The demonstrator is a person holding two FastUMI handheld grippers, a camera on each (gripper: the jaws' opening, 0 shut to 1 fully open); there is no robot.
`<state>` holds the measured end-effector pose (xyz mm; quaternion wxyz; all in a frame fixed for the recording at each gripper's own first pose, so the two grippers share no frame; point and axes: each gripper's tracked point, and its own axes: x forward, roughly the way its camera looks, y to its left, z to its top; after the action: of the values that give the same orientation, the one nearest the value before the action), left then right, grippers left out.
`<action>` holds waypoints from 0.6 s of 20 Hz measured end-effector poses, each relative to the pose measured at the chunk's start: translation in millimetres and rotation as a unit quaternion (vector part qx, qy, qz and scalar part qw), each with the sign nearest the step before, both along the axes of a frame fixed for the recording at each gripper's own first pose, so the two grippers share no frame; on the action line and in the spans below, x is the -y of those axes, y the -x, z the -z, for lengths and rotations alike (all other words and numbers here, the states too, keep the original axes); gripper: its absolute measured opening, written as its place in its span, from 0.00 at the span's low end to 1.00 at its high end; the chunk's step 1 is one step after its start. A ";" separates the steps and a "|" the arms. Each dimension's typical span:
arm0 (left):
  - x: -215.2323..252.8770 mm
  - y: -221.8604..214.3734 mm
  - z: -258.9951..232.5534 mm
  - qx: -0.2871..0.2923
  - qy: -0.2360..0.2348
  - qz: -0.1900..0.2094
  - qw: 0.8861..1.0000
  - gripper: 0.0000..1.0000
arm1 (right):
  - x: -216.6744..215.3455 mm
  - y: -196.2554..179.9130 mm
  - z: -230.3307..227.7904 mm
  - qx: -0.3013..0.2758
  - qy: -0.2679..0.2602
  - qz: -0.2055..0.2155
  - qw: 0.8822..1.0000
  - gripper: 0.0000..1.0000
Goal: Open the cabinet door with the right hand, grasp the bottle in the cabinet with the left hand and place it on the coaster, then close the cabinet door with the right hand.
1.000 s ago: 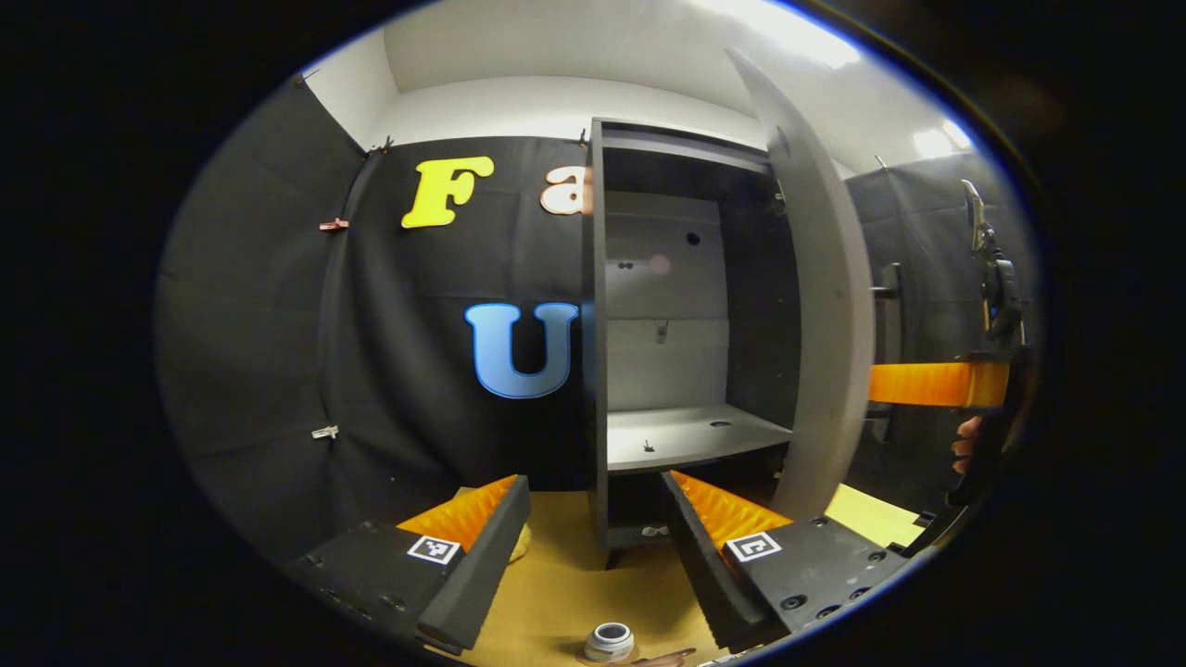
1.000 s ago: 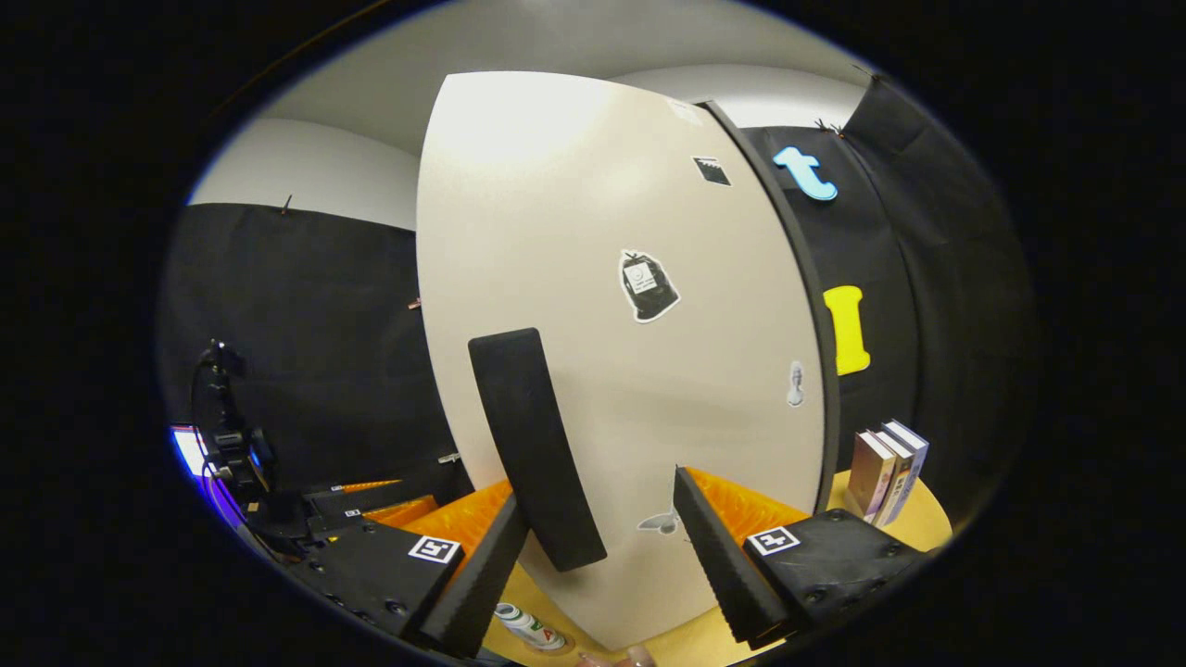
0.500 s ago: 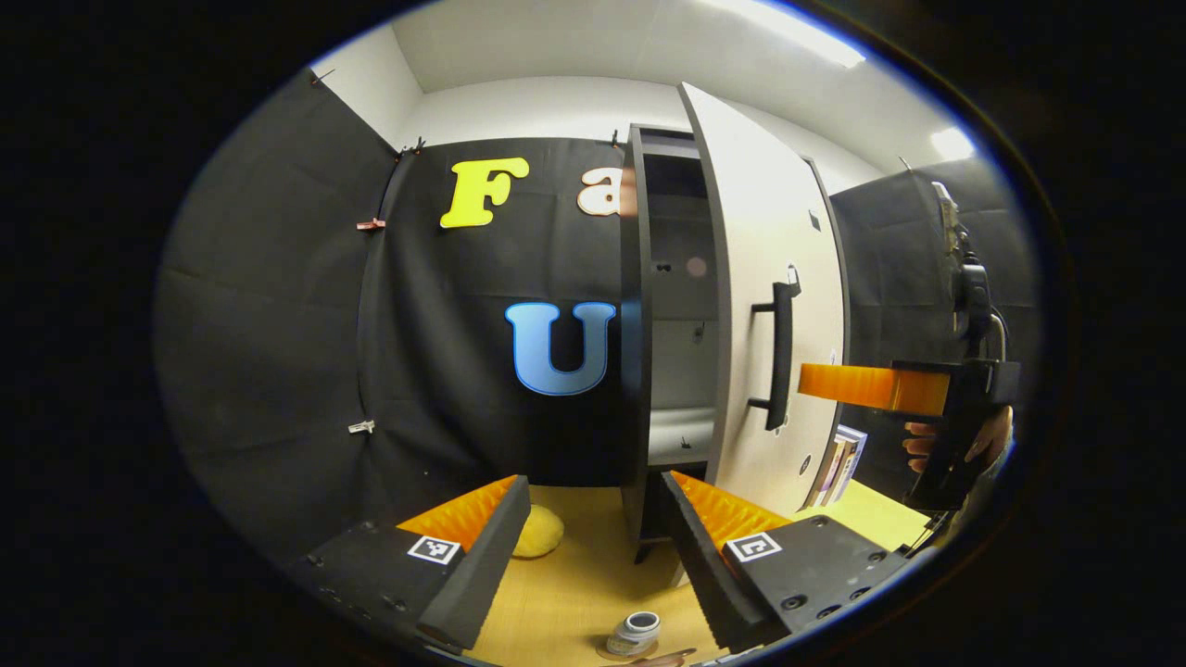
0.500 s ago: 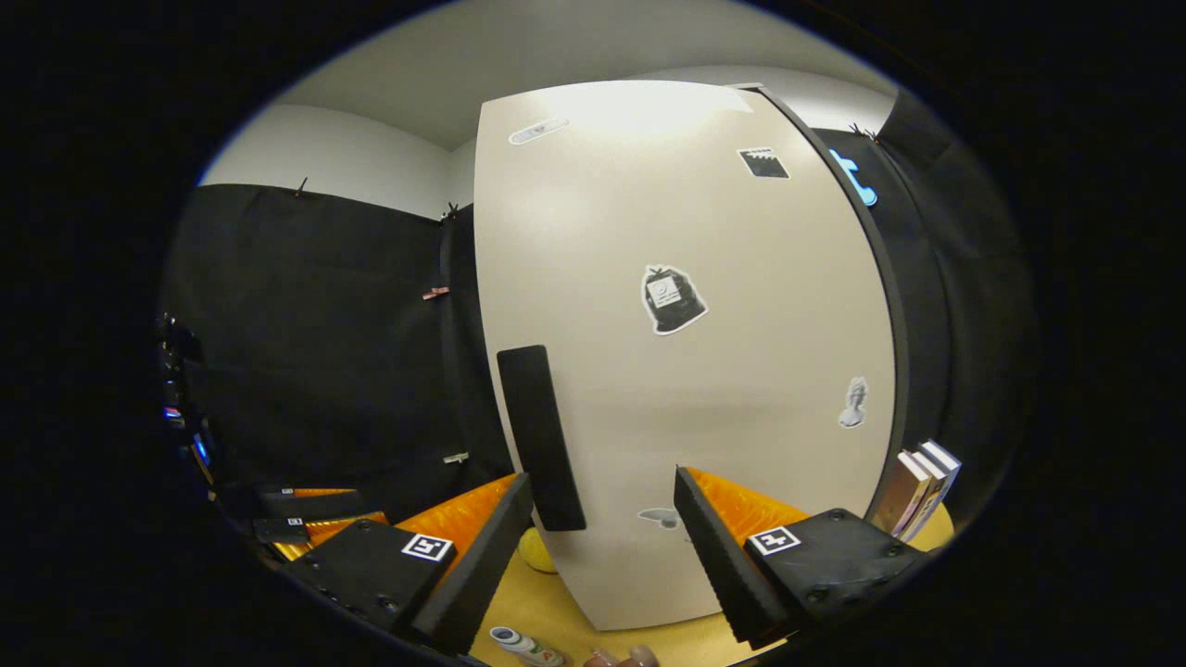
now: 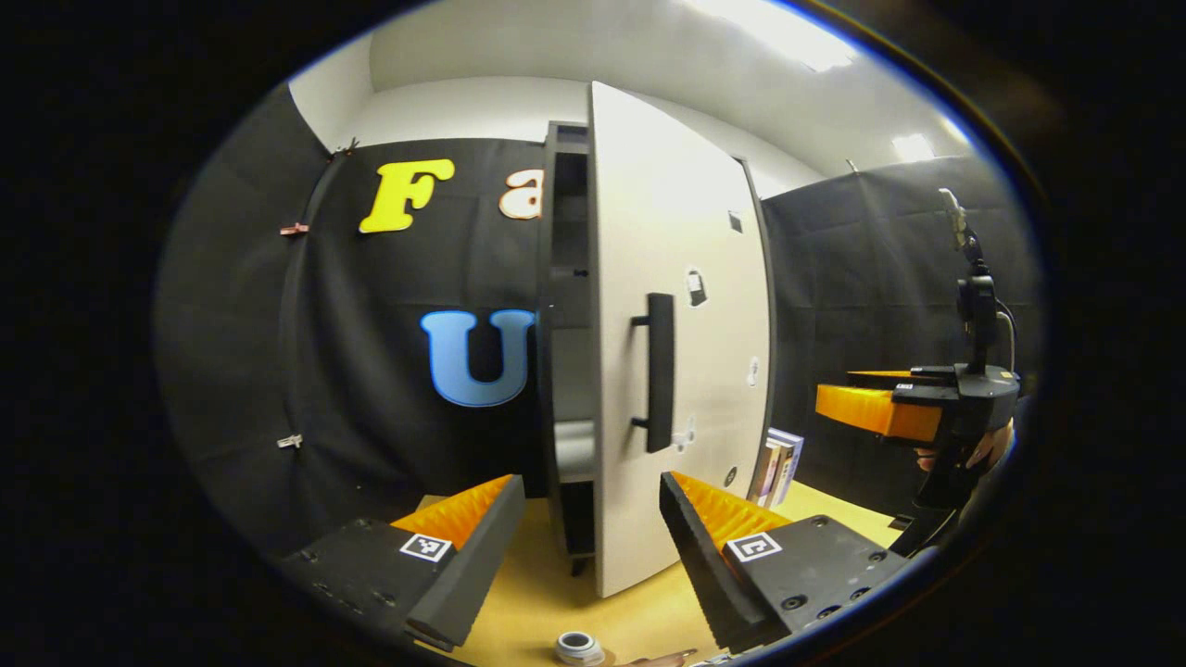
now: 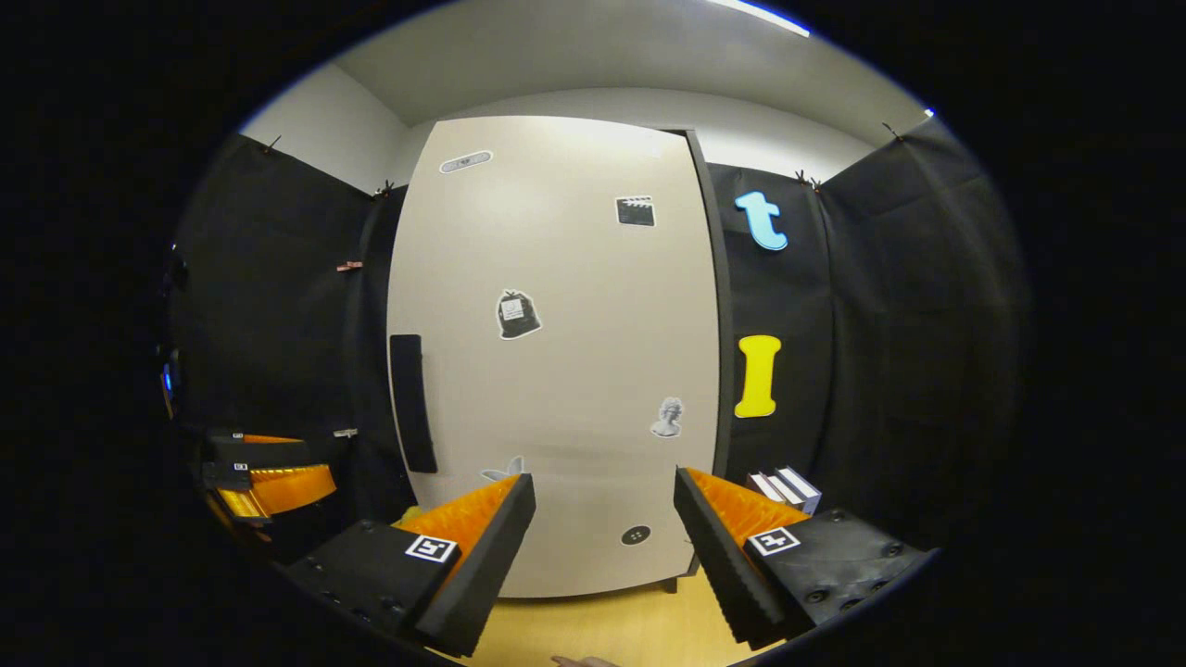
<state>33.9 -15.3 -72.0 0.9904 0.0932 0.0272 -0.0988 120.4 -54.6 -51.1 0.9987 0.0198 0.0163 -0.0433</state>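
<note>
Nearly shut, the cabinet door [image 6: 556, 361] stands straight ahead of the right gripper [image 6: 602, 547], whose fingers are spread and hold nothing. It looks stiff and light on its hinges; the handle [image 6: 412, 403], ahead to the left, is the grip point. Below the spread, empty left gripper [image 5: 588, 547] stands the bottle [image 5: 579, 647].

place: recording booth | evidence: black cloth walls [image 6: 278, 306]; lone cabinet [image 6: 556, 371] on wooden tabletop [image 5: 556, 593]
</note>
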 end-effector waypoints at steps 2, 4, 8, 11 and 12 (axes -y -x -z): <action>23.7 -4.7 1.6 0.002 0.008 0.018 1.000 0.92 | 12.5 -1.6 0.7 0.002 -0.007 0.007 1.000 0.98; 38.8 -11.4 3.6 0.002 0.014 0.018 1.000 0.92 | 23.9 -1.1 0.3 0.001 -0.015 0.005 1.000 0.98; 65.7 -25.8 7.0 0.004 0.032 0.017 0.999 0.95 | 52.0 -7.1 -3.6 0.020 0.007 0.024 0.999 0.98; 72.9 -36.6 -0.6 0.021 0.030 0.007 0.999 0.92 | 51.0 -15.5 0.8 0.025 0.007 0.011 1.000 0.98; 74.3 -39.5 -1.8 0.024 0.029 0.004 0.999 0.92 | 52.8 -18.5 1.5 0.025 0.008 0.010 1.000 0.98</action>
<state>73.4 -89.7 -70.2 0.9926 0.0670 0.0005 -0.1009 138.8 -107.4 -52.6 0.9984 0.0129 -0.0096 -0.0534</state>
